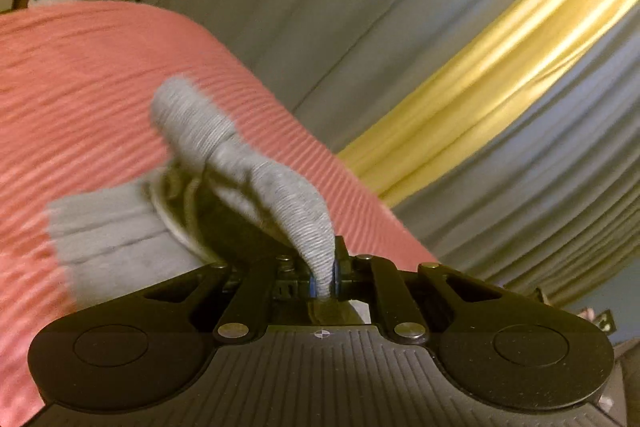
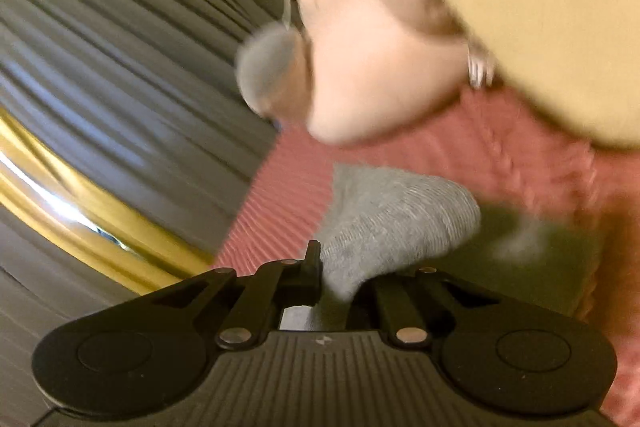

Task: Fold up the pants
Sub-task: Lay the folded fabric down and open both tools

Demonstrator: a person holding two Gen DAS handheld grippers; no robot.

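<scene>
Your pants (image 1: 256, 179) are grey ribbed knit with a pale drawstring, bunched and lifted off the pink ribbed bedspread (image 1: 80, 75). Your left tool (image 1: 324, 279) is clamped on a fold of the waistband, cloth pinched between the blue pads. Your right tool (image 2: 332, 287) is likewise closed on grey fabric. Grey pleated curtains (image 1: 520, 187) with a gold band hang behind. The right view is blurred.
</scene>
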